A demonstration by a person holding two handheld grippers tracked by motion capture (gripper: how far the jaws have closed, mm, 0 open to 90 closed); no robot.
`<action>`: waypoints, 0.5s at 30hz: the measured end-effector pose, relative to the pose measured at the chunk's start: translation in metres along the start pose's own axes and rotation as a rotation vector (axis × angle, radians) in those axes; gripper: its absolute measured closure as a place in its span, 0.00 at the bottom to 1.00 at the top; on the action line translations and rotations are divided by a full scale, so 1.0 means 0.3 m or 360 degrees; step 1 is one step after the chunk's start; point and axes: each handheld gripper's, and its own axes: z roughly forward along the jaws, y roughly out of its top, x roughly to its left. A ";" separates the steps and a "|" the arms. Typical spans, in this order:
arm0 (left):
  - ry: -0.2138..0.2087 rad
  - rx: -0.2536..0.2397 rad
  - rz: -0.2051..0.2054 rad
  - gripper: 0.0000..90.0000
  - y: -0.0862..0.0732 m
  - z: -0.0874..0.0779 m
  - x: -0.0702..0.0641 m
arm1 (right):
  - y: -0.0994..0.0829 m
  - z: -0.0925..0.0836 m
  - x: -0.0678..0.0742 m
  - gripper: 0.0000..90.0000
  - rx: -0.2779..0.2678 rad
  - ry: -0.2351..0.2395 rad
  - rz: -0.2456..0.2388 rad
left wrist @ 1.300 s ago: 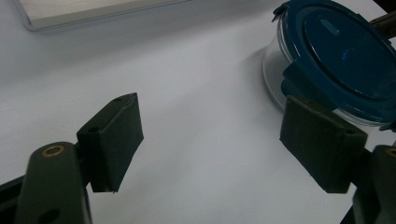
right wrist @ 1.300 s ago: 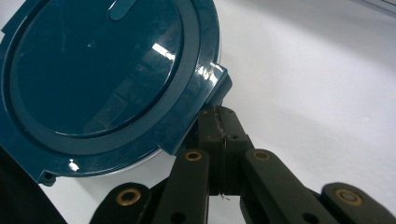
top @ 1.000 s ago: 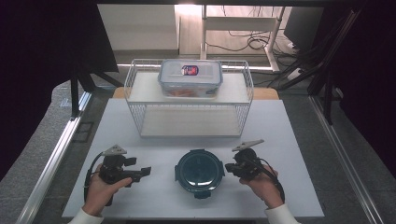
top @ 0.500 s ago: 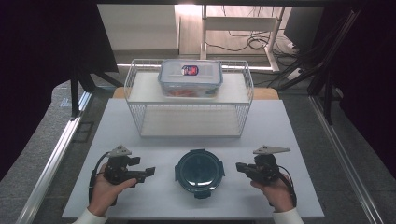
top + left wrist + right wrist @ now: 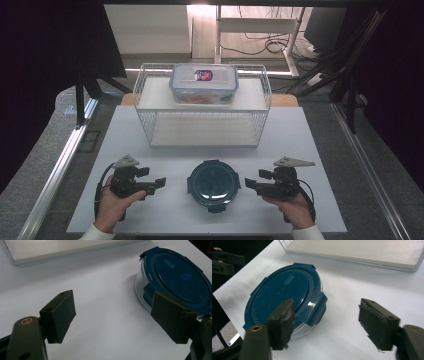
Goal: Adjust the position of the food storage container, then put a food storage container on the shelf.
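The round blue-lidded container (image 5: 213, 182) is seated on the white table (image 5: 320, 165) between both grippers, its far rim cut off in the left gripper view. The left gripper (image 5: 159, 183) and right gripper (image 5: 248, 184) are held wide apart, empty. Bare table is noted between the container and the wire rack (image 5: 202, 107) behind.

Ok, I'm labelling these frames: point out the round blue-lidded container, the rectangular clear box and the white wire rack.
Round blue-lidded container (image 5: 214, 180), high view, centre of lid.
Rectangular clear box (image 5: 204, 80), high view, middle of lid.
White wire rack (image 5: 205, 120), high view, front wire wall.
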 end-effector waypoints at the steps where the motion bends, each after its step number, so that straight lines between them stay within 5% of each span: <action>1: 0.0014 -0.0009 -0.0015 0.20 0.001 -0.001 -0.003 | -0.001 0.001 -0.001 0.28 -0.0004 0.0003 0.0014; 15: -0.0125 -0.0018 -0.0059 0.14 0.044 0.030 -0.051 | -0.001 0.009 0.012 0.19 0.0007 0.0077 0.0039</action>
